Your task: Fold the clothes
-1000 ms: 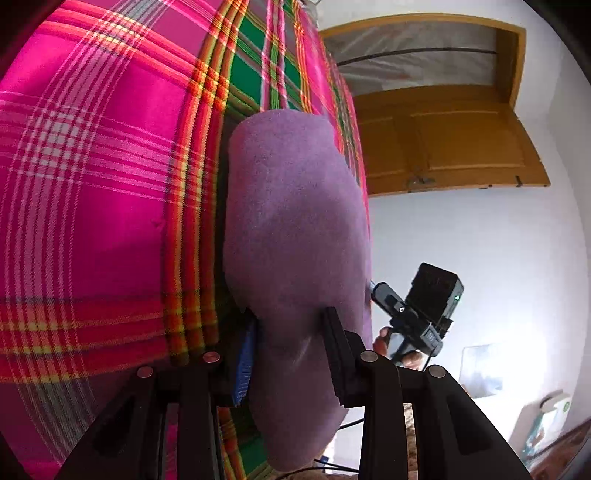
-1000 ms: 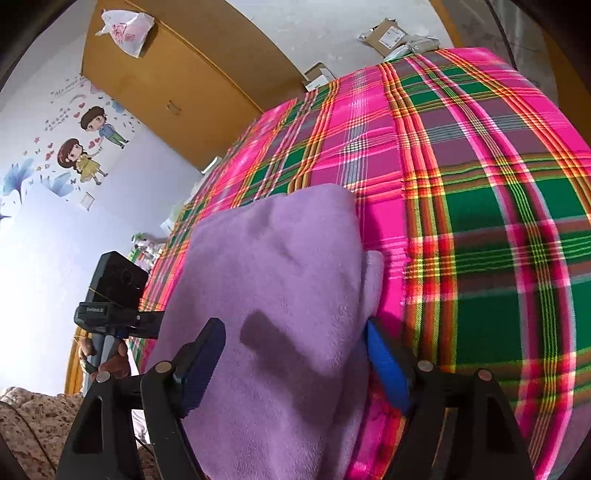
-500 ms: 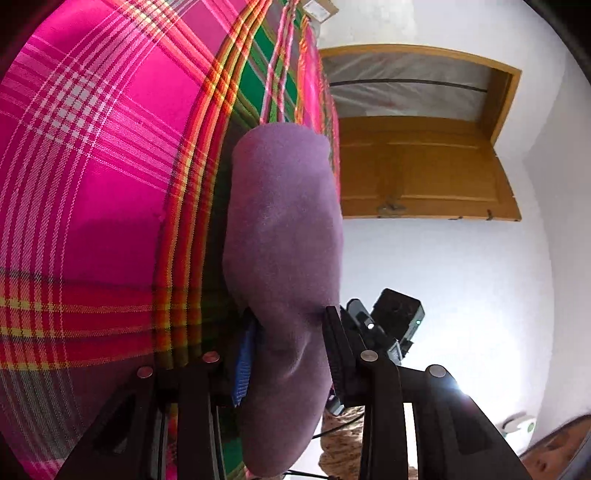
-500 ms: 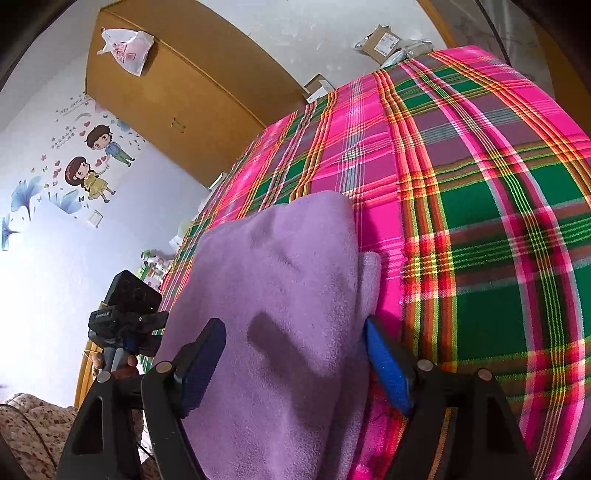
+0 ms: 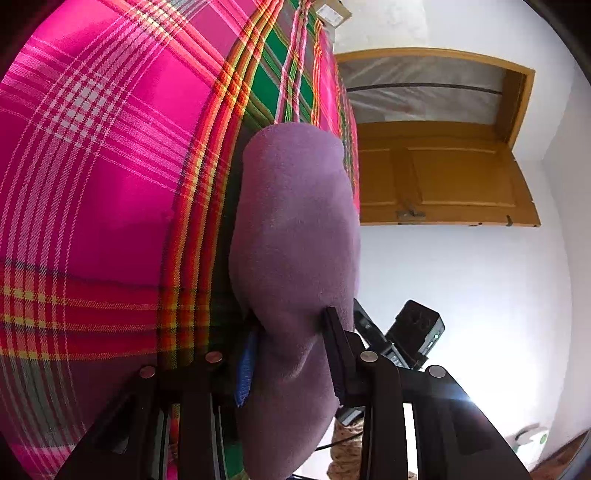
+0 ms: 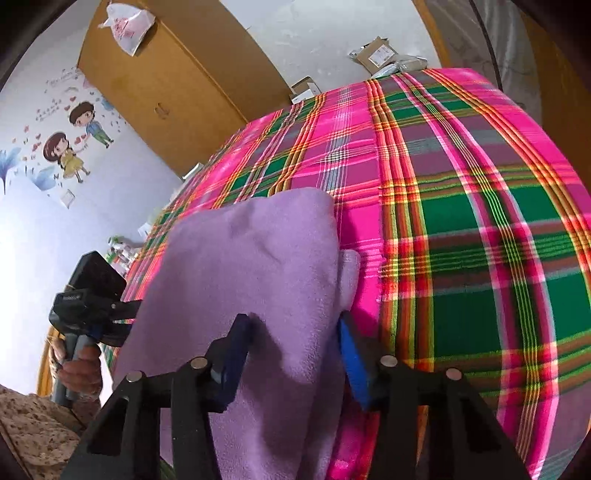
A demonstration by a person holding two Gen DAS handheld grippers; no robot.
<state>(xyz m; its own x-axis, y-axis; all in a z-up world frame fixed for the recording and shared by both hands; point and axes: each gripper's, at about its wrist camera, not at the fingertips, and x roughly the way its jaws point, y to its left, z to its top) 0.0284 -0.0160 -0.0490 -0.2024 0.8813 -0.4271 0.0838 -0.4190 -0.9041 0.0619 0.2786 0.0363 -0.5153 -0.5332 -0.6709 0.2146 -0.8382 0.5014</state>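
Cloth: purple fleece (image 5: 295, 236), thick and soft. It is held up at one end by both grippers; the far end lies on or just above the plaid cover, and contact cannot be told. In the right wrist view the cloth (image 6: 251, 280) spreads wide and hangs down between the fingers.

Left gripper: the left gripper (image 5: 291, 347) pinches a bunched edge of the cloth. The blue pad sits on one side and the black finger on the other, both pressed into the fleece, which bulges above and below the grip.

Right gripper: the right gripper (image 6: 295, 350) clamps the cloth between a dark blue pad on the left and a bright blue pad on the right. The gap is fairly wide and filled with fabric.

Cover: pink, green and red plaid (image 6: 461, 221) spread over a bed. It fills the left half of the left wrist view (image 5: 92, 184).

Left hand: a hand (image 6: 79, 373) grips the left tool's handle at the lower left of the right wrist view.

Room: wooden door (image 5: 443, 177) on a white wall; wooden wardrobe (image 6: 166, 85) with a plastic bag (image 6: 127, 26) on top; cartoon wall sticker (image 6: 70, 147); cardboard boxes (image 6: 376, 55) beyond the bed.
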